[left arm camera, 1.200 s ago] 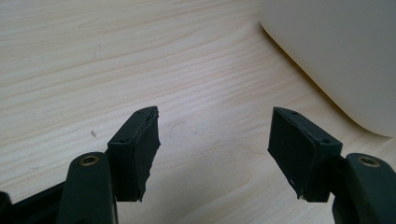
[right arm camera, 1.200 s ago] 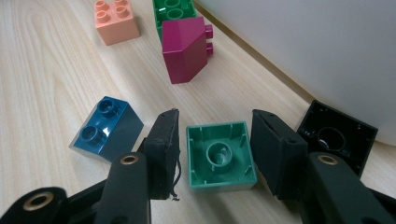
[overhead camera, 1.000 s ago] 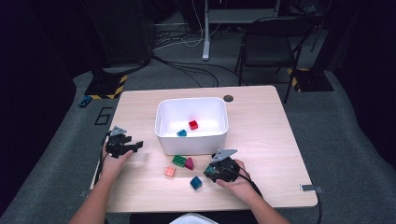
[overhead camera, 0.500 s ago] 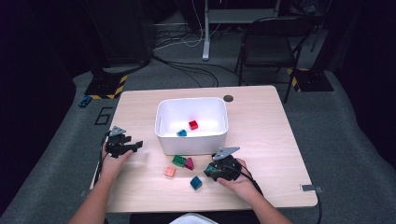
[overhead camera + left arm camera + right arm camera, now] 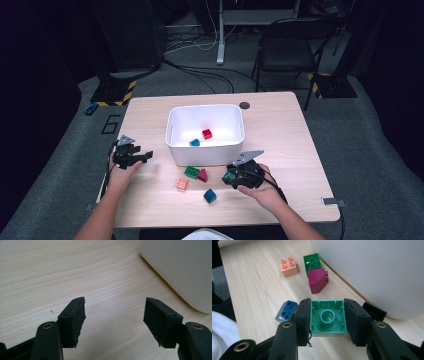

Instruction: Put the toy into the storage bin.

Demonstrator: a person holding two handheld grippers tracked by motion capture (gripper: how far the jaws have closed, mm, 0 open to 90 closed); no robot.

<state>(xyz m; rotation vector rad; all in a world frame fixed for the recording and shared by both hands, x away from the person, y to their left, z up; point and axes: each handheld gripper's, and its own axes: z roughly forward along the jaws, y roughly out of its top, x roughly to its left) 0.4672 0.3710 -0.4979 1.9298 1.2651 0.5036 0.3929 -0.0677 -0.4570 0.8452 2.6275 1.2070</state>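
My right gripper (image 5: 327,305) is shut on a teal-green brick (image 5: 327,317), whose hollow underside faces the camera. In the high view that gripper (image 5: 233,176) hovers just above the table, close to the front wall of the white bin (image 5: 205,150). On the table to its left lie an orange brick (image 5: 181,184), a green brick (image 5: 191,172), a magenta sloped brick (image 5: 202,175) and a blue brick (image 5: 210,196). My left gripper (image 5: 145,156) rests at the table's left, open and with nothing between its pads (image 5: 72,320).
Inside the bin lie a red brick (image 5: 206,133) and a small teal brick (image 5: 194,142). The bin's rounded corner (image 5: 180,270) stands right of my left gripper. A dark round spot (image 5: 244,105) marks the table behind the bin. Chairs and cables stand beyond the far edge.
My right gripper has lifted a little off the table with the teal-green brick in it. The left hand has kept still.
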